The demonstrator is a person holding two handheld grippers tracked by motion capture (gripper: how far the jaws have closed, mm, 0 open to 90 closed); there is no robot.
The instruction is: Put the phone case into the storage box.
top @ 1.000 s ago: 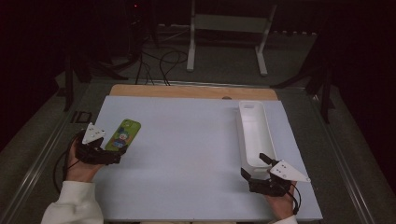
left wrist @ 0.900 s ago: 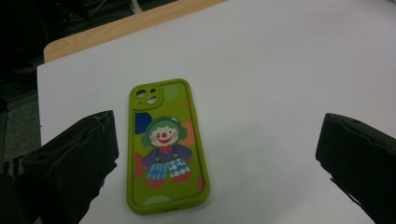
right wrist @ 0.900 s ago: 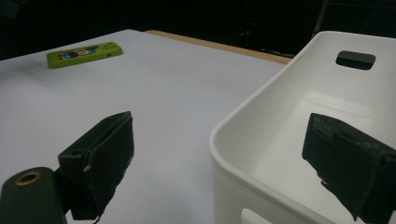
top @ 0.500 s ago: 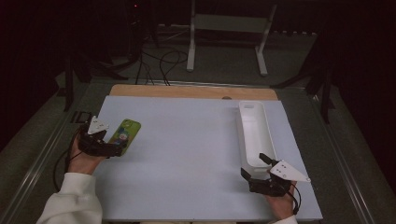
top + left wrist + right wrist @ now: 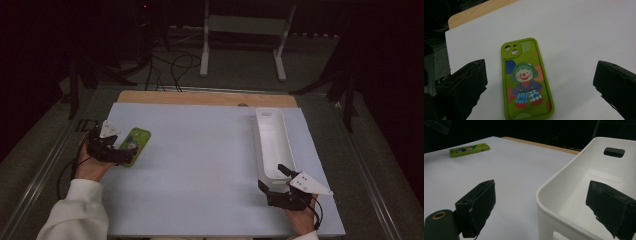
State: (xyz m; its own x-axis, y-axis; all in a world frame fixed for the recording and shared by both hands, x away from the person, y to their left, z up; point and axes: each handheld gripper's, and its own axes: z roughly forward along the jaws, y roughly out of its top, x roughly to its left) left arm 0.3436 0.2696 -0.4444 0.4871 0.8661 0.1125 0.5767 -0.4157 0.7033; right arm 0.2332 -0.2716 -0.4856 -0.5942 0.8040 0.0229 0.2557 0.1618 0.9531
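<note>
Lying flat at the table's left, the green phone case (image 5: 526, 79) shows a printed clown — no readable writing — between the left gripper's (image 5: 114, 150) wide-open jaws. Near right, the right gripper (image 5: 280, 189) gapes empty at the white bin's (image 5: 271, 145) near end.

phone case (image 5: 527, 80): bottom edge cut by frame | white bin (image 5: 584, 195): right side, base cut off

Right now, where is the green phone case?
The green phone case lies flat on the white mat at the table's left side in the high view, just ahead of the open left gripper and far from the white bin.
</note>
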